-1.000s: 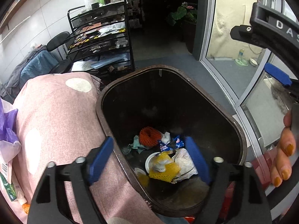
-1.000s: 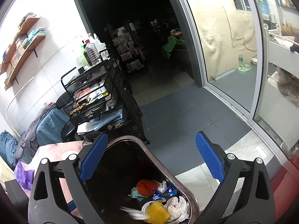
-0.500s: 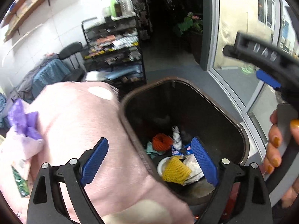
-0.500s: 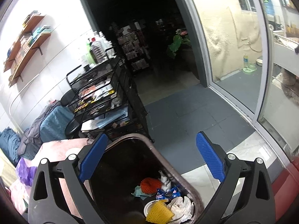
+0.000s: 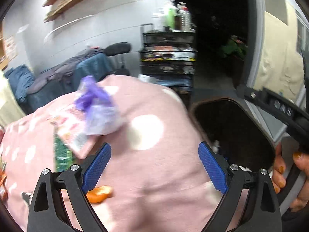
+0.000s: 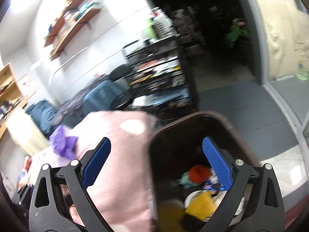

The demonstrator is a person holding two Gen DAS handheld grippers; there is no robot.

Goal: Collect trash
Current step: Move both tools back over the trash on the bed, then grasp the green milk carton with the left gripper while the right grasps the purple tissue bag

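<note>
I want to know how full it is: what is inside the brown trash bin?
In the trash bin: an orange net, a yellow net, a white plate and crumpled wrappers. The right hand-held gripper covers part of the heap; the bottom underneath stays hidden.

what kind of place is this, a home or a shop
Probably a small shop or workroom rather than a home: a black wire rack crowded with goods, wall shelves of stock, and a glass door onto the street.
</note>
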